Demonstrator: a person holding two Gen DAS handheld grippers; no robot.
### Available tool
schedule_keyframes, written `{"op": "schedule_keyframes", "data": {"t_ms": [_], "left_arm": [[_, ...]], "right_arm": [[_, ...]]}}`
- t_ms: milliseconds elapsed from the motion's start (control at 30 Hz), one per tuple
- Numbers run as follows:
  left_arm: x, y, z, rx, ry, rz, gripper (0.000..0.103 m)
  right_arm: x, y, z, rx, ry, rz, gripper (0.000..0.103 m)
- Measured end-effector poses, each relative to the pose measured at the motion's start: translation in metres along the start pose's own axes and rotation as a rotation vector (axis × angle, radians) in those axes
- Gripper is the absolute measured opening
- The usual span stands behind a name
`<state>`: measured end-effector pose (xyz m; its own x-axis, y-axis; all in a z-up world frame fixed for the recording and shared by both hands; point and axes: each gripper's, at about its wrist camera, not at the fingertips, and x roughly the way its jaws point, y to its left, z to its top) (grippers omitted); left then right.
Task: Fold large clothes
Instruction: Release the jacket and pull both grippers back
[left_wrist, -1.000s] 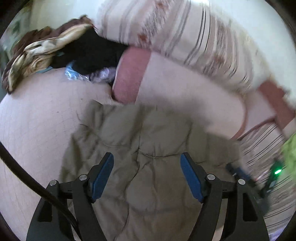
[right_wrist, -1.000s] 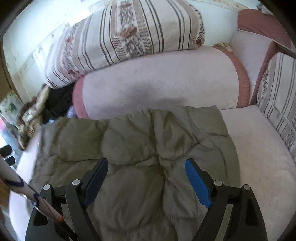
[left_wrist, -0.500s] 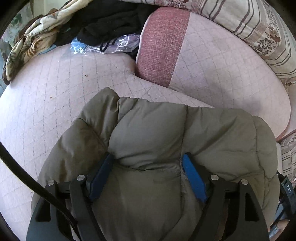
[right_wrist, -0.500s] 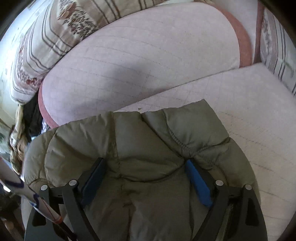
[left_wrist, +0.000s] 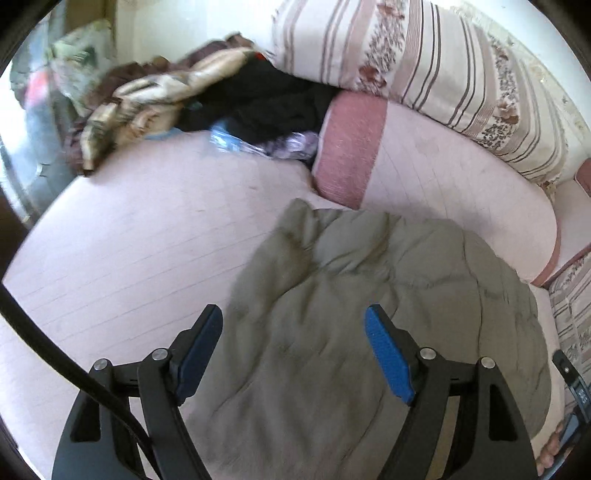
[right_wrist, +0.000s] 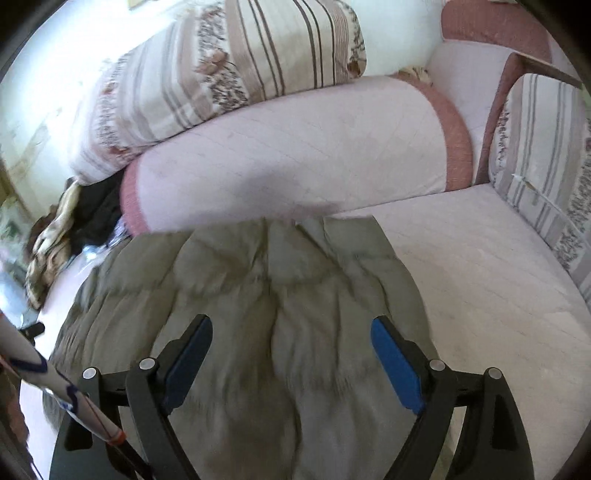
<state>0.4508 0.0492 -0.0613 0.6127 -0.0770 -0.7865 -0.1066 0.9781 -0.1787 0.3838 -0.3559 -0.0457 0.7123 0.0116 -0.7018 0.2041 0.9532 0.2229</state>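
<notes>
An olive-green padded jacket (left_wrist: 369, 314) lies spread in a puffy heap on the pale pink quilted sofa seat (left_wrist: 147, 258). It also shows in the right wrist view (right_wrist: 277, 314), with its far edge against the backrest bolster. My left gripper (left_wrist: 295, 347) is open and empty, held above the jacket's left part. My right gripper (right_wrist: 291, 358) is open and empty, held above the jacket's middle. Neither gripper touches the fabric.
A pink bolster (left_wrist: 424, 177) and striped floral cushions (left_wrist: 443, 62) line the back. A heap of dark and beige clothes (left_wrist: 207, 99) and a plastic bag (left_wrist: 266, 144) sit at the far left. Another striped cushion (right_wrist: 543, 155) stands at the right end.
Both grippers pressed down into the jacket half a second ago and have since lifted back up, open. The jacket lies flatter than before.
</notes>
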Motion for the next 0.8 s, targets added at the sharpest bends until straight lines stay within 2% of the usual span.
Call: {"op": "schedule_keyframes", "data": {"t_ms": [167, 400, 600, 800], "left_arm": [[-0.05, 0.014, -0.053, 0.03, -0.031, 0.035, 0.078], [-0.088, 0.011, -0.12, 0.058, 0.018, 0.023, 0.079], [-0.115, 0.006, -0.159, 0.046, 0.039, 0.026, 0.079], [-0.136, 0.004, -0.184, 0.029, 0.042, 0.041, 0.079]], "right_arm": [[-0.048, 0.001, -0.057, -0.022, -0.003, 0.028, 0.091], [-0.092, 0.002, -0.123, -0.051, 0.005, -0.015, 0.091], [-0.125, 0.001, -0.155, -0.077, -0.01, -0.038, 0.091], [-0.152, -0.003, -0.175, -0.076, -0.023, -0.031, 0.091]]}}
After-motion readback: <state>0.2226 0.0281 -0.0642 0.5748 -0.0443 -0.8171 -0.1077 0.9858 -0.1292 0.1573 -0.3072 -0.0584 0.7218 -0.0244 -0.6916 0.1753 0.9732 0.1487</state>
